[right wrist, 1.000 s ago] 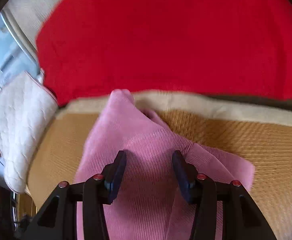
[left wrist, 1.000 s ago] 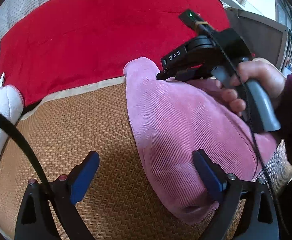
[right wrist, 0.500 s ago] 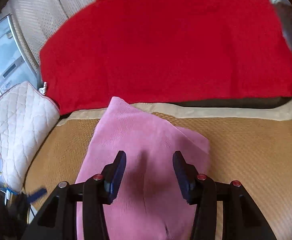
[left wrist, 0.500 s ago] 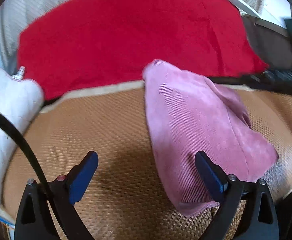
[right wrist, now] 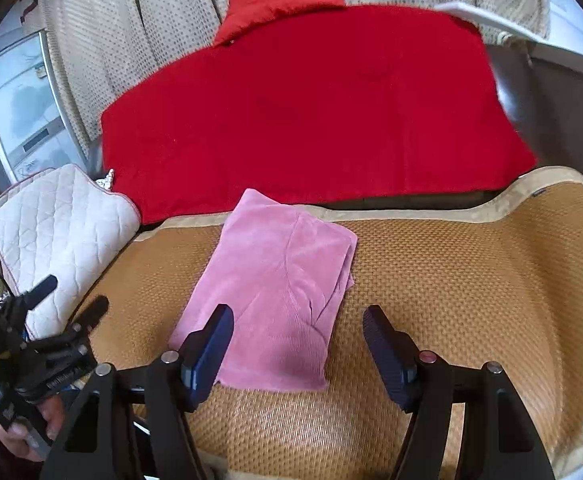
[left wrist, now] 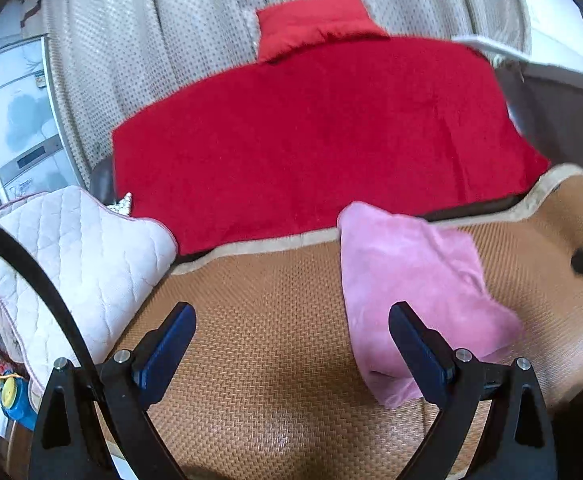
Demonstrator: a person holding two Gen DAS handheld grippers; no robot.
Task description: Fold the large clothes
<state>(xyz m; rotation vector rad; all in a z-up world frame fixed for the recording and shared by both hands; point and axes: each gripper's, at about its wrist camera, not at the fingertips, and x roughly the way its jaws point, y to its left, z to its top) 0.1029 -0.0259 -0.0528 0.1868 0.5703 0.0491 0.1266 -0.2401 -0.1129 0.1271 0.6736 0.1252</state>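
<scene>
Pink cloth (right wrist: 275,292) folded into a neat rectangle on the woven mat (right wrist: 471,280).

It is laid flat near the red blanket (right wrist: 311,112). The right gripper (right wrist: 297,344) is seen opening, nothing held. The left gripper (left wrist: 291,344) is spread wide, empty.

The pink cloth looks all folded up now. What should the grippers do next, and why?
Probably just back away and leave it. The pink cloth lies folded in a neat packet on the woven mat, and nothing is between the fingers of the left gripper, open wide, or the right gripper, whose jaws are opening. One layer's edge sticks out slightly on the right; a small tuck might tidy it.
</scene>
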